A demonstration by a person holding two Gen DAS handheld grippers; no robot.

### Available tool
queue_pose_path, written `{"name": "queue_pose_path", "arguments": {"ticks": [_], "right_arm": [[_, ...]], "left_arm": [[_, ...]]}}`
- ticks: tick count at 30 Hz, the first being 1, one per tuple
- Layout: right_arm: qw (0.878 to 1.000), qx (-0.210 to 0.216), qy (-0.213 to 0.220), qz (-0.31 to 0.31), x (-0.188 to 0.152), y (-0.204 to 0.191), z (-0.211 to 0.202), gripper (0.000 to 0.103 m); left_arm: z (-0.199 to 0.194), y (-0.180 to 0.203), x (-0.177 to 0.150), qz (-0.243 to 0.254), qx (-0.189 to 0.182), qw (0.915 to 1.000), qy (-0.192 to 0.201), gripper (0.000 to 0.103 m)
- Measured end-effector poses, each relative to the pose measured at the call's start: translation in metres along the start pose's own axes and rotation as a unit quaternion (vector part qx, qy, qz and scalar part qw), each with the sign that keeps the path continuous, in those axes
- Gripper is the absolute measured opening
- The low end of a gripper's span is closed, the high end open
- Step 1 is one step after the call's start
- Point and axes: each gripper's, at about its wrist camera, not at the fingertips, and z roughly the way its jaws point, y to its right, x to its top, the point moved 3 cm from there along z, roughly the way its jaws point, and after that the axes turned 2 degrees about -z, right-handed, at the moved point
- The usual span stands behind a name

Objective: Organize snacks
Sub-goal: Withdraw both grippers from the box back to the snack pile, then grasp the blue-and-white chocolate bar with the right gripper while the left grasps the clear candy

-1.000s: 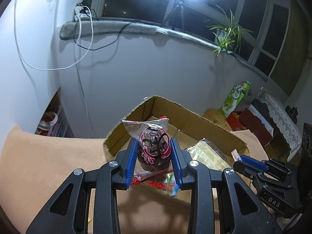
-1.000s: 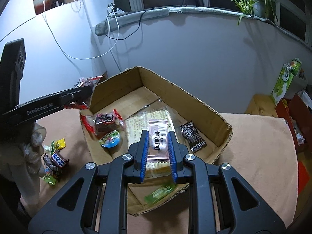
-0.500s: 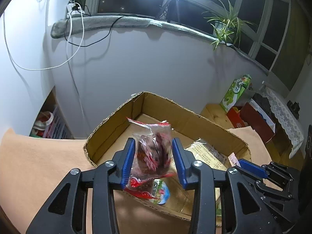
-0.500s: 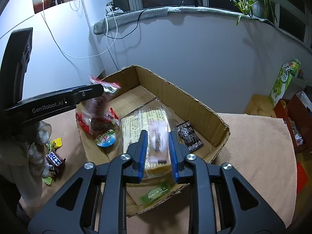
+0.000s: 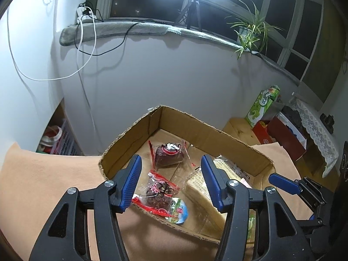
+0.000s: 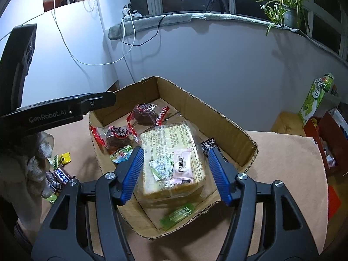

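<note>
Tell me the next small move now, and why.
Probably swing the left hand-held gripper back toward the loose snacks on the tan cloth beside the cardboard box. Both grippers have just been opening, nothing lies between their pads, and the dropped packets already lie inside.

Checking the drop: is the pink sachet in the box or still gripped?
In the box. The pink sachet lies on the bread pack, clear of the right hand-held gripper, whose jaws have just been opening.

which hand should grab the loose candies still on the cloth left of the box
Left. Both tools, left tool and right tool, hang open over the box, and the candies lie on the left tool's side.
</note>
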Motion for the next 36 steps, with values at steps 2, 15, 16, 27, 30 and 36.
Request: {"name": "queue_pose_path", "arguments": {"ticks": [2, 15, 16, 27, 30, 36], "right_arm": [[1.0, 0.001, 0.002, -0.001, 0.0, -0.002, -0.002, 0.064], [0.999, 0.023, 0.019, -0.02, -0.001, -0.029, -0.016, 0.065], [0.999, 0.027, 0.02, -0.023, -0.001, -0.032, -0.017, 0.065], [0.994, 0.072, 0.014, -0.078, -0.012, -0.088, -0.017, 0.065], [0.992, 0.09, 0.005, -0.093, -0.016, -0.106, -0.013, 0.065], [0.983, 0.124, -0.026, -0.136, -0.028, -0.147, 0.003, 0.065]], "left_arm": [[-0.005, -0.002, 0.0, 0.001, 0.002, 1.0, 0.003, 0.056], [-0.064, -0.043, -0.004, -0.004, 0.026, 0.9991, 0.033, 0.056], [-0.071, -0.05, -0.006, -0.007, 0.029, 0.9989, 0.036, 0.056], [-0.108, -0.114, -0.053, -0.043, 0.056, 0.997, 0.031, 0.056], [-0.108, -0.129, -0.065, -0.057, 0.059, 0.9963, 0.024, 0.056], [-0.104, -0.154, -0.093, -0.085, 0.052, 0.995, 0.009, 0.056]]}}
